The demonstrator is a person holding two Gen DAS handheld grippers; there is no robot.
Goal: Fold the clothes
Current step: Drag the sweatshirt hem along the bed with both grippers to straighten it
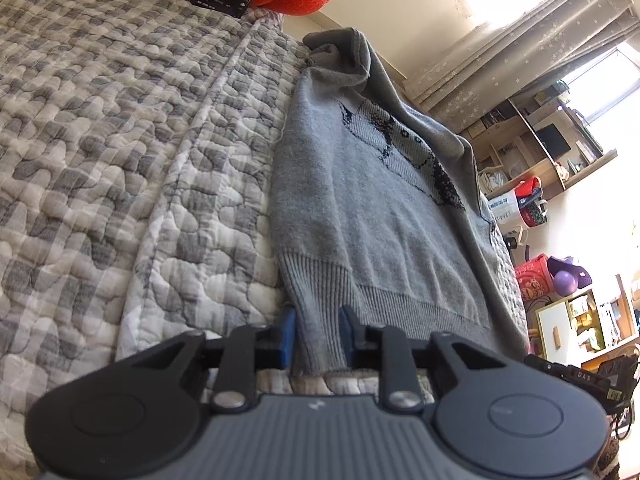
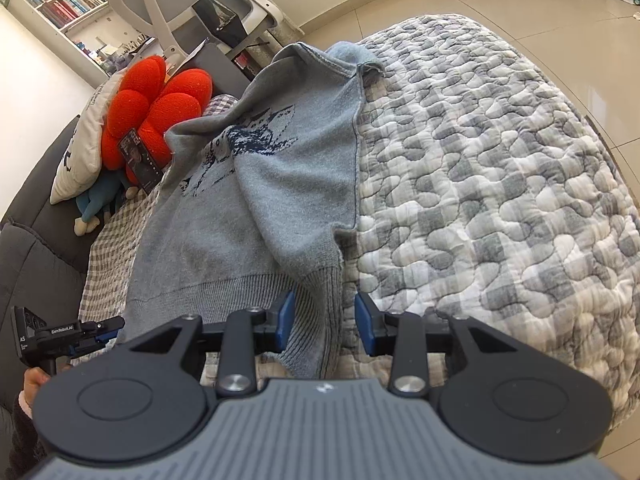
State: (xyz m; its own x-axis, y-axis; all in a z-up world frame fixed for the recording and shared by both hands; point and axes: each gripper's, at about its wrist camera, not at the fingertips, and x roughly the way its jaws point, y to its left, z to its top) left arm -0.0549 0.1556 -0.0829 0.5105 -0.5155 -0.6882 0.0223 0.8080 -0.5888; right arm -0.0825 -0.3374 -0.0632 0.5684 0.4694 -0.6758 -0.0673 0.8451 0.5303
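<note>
Right wrist: one sweater (image 2: 256, 200), two tongs (image 2: 325, 326).

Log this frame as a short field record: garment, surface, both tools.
garment: grey sweater with a dark knit picture, partly folded, sleeves laid over the body
surface: checked quilt on a bed
left tool: open, ribbed hem corner between its fingers
right tool: open, ribbed cuff between its fingers
nearby: red flower cushion

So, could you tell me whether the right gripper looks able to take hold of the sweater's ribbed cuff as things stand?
Probably yes. The right gripper has its jaws open on either side of the ribbed cuff of the grey sweater, which lies on the quilt with nothing covering it.
</note>
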